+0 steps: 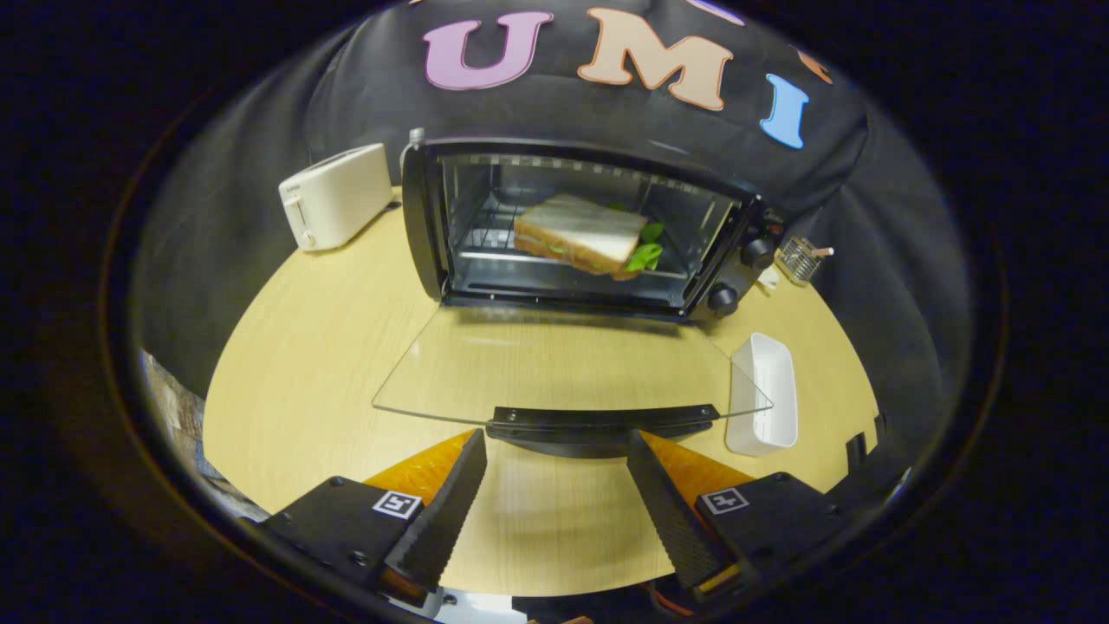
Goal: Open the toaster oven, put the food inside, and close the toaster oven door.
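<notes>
Fingers: gripper has its 2 black ribbed fingers spread wide apart, released, with nothing between them but bare tabletop.
Table: round pale wood table lies under the fingers and carries everything else.
Door handle: black handle of the oven door sits just ahead of the fingertips, centred on the gap between them; neither finger touches it.
Door: glass door of the toaster oven is folded fully down and lies flat just above the table, the wood showing through it, its hinge edge at the oven's mouth.
Dish: white oblong dish stands on the table just beside the door's right edge, level with the handle.
Toaster oven: black toaster oven stands beyond the door, its cavity open toward the fingers, with 2 dark knobs on its right panel.
Food: sandwich of pale bread with green leaves at its right end rests on the wire rack inside the cavity, well beyond the fingertips and roughly in line with the gap between them.
Toaster: white toaster stands on the table left of the oven, near the far rim.
Small item: clear, wiry object sits behind the oven's right side; too small to tell what it is.
</notes>
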Motion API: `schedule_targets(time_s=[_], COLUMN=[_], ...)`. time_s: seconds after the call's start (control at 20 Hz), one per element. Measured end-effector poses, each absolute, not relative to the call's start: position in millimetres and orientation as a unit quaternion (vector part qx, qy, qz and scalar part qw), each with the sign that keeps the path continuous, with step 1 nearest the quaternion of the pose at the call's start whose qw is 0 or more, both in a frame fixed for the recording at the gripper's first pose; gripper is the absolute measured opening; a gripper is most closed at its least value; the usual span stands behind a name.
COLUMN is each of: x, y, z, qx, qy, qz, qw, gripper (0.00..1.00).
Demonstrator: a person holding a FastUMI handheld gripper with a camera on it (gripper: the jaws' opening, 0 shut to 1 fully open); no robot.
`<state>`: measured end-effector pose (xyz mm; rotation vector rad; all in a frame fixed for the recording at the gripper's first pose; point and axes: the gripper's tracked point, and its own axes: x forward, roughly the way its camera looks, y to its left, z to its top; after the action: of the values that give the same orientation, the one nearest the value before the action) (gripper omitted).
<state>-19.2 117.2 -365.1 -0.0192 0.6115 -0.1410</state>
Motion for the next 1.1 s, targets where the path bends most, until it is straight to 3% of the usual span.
schedule_targets(time_s=[0.2, 1.1], x=[-3, 30], y=[113, 108], z=[-326, -280], qx=[-0.002, -0.023], qy=[0.248, 0.173], qz=[-0.071, -0.065], qw=[0.966, 0.983], gripper=[1.00, 1.00])
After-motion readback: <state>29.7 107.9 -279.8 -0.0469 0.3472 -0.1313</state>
